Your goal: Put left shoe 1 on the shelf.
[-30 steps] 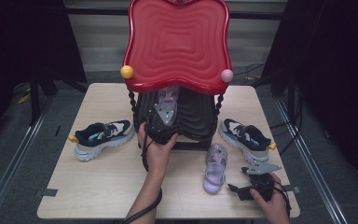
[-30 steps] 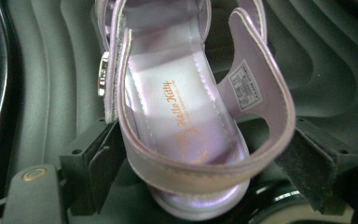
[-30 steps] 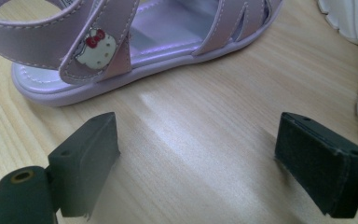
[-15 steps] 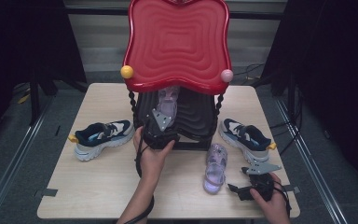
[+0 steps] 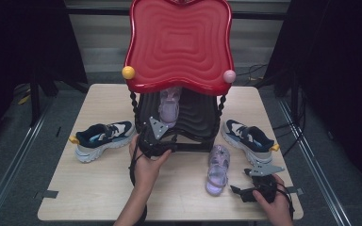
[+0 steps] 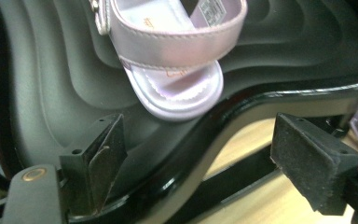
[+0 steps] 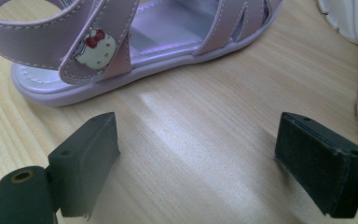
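High view overlooks the table (image 5: 99, 197); tool cameras sit close, sharing sandals.

Lilac sandal (image 6: 172, 56) on a ridged black shelf (image 6: 51, 93), under a red top (image 5: 179, 42).

Sandal (image 6: 172, 56) heel beyond frame edge

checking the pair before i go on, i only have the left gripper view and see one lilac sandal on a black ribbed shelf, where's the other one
Observer: The second lilac sandal lies flat on the wooden table, in front of the black shelf and to its right in the high view.
Operator: is the right tongs holding it
Observer: No. The right tongs stand open just short of it, with bare wood between the jaws.
Operator: anything else on the table
Observer: Two sneakers: one left of the rack, one right of it.
Operator: what's above the shelf
Observer: A red wavy top with a yellow ball and a pink ball at its corners.
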Demonstrator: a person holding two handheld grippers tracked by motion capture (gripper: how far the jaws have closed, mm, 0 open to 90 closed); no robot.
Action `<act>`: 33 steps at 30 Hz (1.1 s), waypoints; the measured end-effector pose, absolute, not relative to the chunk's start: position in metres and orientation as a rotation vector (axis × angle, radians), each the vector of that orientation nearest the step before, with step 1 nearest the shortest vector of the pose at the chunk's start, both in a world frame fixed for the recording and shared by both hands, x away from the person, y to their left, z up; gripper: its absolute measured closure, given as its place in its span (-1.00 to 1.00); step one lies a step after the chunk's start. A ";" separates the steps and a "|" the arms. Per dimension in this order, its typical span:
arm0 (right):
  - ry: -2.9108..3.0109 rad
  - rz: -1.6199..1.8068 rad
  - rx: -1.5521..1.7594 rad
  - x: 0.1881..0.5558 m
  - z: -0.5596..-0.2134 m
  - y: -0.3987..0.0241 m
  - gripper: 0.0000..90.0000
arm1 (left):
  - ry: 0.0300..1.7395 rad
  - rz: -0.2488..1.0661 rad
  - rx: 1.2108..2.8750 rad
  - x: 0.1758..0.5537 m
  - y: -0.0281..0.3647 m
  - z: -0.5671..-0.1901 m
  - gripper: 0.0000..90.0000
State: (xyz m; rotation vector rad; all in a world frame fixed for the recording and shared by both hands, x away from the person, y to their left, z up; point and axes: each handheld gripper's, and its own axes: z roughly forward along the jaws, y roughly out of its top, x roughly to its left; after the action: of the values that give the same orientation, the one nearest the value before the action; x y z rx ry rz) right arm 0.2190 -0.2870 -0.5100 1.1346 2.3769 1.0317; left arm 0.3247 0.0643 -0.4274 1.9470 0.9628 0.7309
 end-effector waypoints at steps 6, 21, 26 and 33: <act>2.377 1.032 1.134 0.219 -0.510 -0.287 -0.72 | 0.937 0.667 1.969 0.321 0.069 -0.428 -0.61; 2.377 1.031 1.135 0.219 -0.510 -0.287 -0.72 | 0.838 0.581 1.992 0.307 0.082 -0.414 -0.61; 2.376 1.031 1.135 0.219 -0.510 -0.287 -0.71 | 0.807 0.530 2.018 0.300 0.085 -0.416 -0.61; 2.377 1.031 1.136 0.219 -0.510 -0.287 -0.72 | 0.776 0.507 2.072 0.291 0.092 -0.428 -0.61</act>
State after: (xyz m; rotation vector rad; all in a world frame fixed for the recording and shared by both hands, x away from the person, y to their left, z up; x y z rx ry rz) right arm 0.2189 -0.2869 -0.5100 1.1364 2.3767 1.0313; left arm 0.2910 0.0921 -0.4281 2.0724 0.7757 0.5072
